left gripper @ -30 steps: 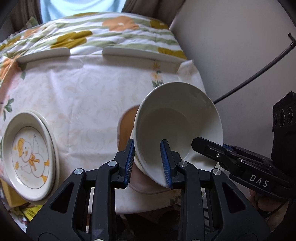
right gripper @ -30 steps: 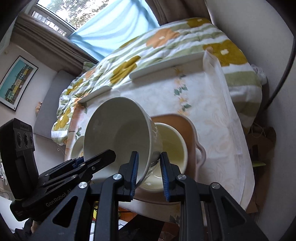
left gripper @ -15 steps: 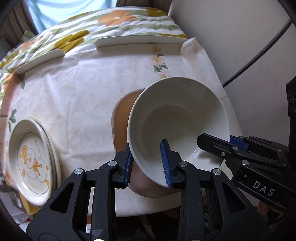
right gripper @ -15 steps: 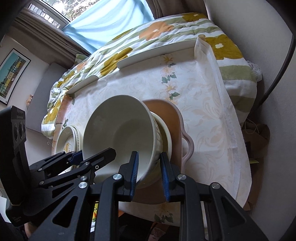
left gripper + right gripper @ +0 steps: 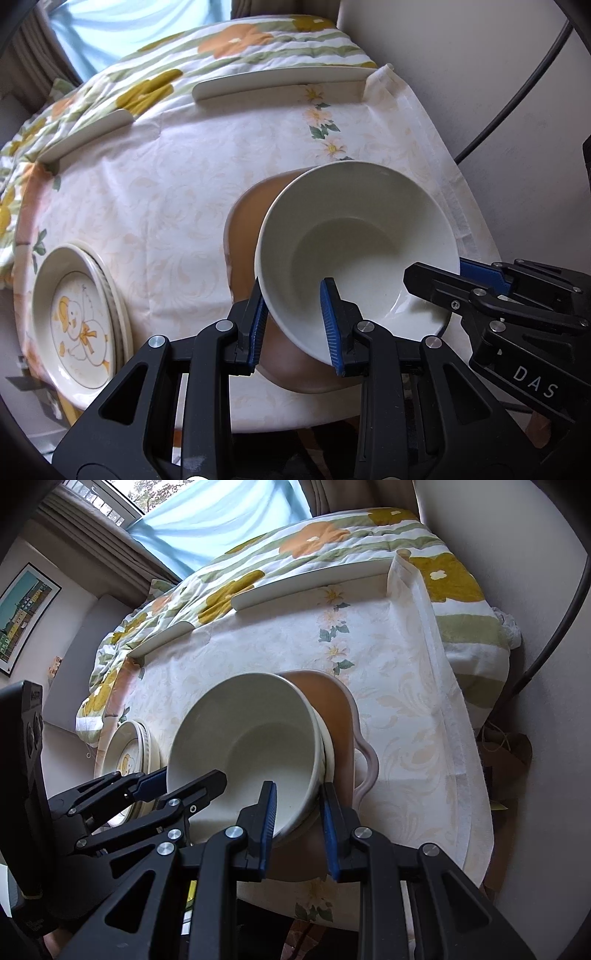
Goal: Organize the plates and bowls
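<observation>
A cream bowl (image 5: 354,240) sits nested in a second cream bowl (image 5: 328,753) on a brown tray (image 5: 243,236). My left gripper (image 5: 293,321) straddles the upper bowl's near-left rim, one pad inside and one outside, jaws closed on the wall. My right gripper (image 5: 297,827) straddles the near-right rim (image 5: 295,812) the same way, with a visible gap at the outer pad. The right gripper also shows in the left wrist view (image 5: 480,288). A stack of duck-pattern plates (image 5: 77,325) lies at the table's left edge, also in the right wrist view (image 5: 129,753).
The table has a pale floral cloth (image 5: 166,192). Two white raised rails (image 5: 280,79) run along its far edge, with a flowered quilt (image 5: 295,554) behind. A white wall (image 5: 480,74) and black cable (image 5: 517,99) stand at the right.
The upper bowl, tilted and raised in both grippers a second ago, has come down level into the lower bowl on the tray. The right gripper's jaws have widened slightly.
</observation>
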{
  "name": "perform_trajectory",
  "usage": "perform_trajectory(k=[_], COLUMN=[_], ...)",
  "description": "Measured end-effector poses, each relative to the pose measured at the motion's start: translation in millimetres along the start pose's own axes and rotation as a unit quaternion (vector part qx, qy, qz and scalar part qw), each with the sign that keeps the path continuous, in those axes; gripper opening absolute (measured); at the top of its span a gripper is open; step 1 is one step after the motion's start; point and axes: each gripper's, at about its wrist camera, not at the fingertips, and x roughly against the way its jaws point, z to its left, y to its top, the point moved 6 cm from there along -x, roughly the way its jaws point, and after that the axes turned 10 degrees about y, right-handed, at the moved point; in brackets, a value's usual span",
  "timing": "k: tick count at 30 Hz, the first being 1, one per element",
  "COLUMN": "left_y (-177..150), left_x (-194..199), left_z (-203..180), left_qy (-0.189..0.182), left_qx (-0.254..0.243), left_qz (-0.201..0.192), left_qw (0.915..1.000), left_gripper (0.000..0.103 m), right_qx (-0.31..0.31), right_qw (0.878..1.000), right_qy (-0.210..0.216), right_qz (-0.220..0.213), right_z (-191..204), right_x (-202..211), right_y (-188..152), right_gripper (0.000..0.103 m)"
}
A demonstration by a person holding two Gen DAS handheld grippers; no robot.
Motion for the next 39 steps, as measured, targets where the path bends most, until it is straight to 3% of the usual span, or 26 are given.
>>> perform_trajectory(k=[20,27,30,31,32,34,36,37,39], left_y=[2.1,10.5,12.2,12.3,10.8,7.1,1.0,-2.1,-7.8], left_x=[5.3,44.5,77.4,86.5,97.4,113.1,123.7,122.6,113.8], left_z=[7.2,25.3,40.7,44.8,49.9,58.2,63.8,64.8,66.4], left_qy=[0.003,0.012,0.019,0.022,0.026,0.037,0.037,0.035,0.041], left_qx=[0.010,0.022,0.033,0.034,0.035,0.038,0.032,0.023,0.005], left_qz=[-0.013,-0.060,-0.105,-0.119,-0.136,-0.163,-0.183,-0.178,-0.159], left_qw=[0.9999,0.9979,0.9937,0.9921,0.9897,0.9852,0.9819,0.9831,0.9864], left_gripper=[0.025,0.025,0.026,0.036,0.064,0.103,0.102,0.102,0.102], right_qx=[0.007,0.018,0.032,0.038,0.047,0.067,0.087,0.093,0.101], right_qw=[1.000,0.999,0.998,0.997,0.997,0.995,0.993,0.992,0.992], right_qy=[0.014,0.012,0.008,0.007,0.008,0.003,-0.019,-0.027,-0.048], right_qz=[-0.014,-0.042,-0.059,-0.062,-0.068,-0.074,-0.076,-0.075,-0.064], right_z=[1.9,8.8,14.5,15.8,17.9,20.8,21.1,20.3,15.5], right_x=[9.0,35.3,57.7,64.0,72.3,83.0,91.1,93.1,94.4], right_y=[1.3,6.6,8.3,8.3,7.3,4.0,-1.3,-3.3,-7.0], right_gripper=[0.022,0.022,0.022,0.022,0.022,0.030,0.078,0.085,0.087])
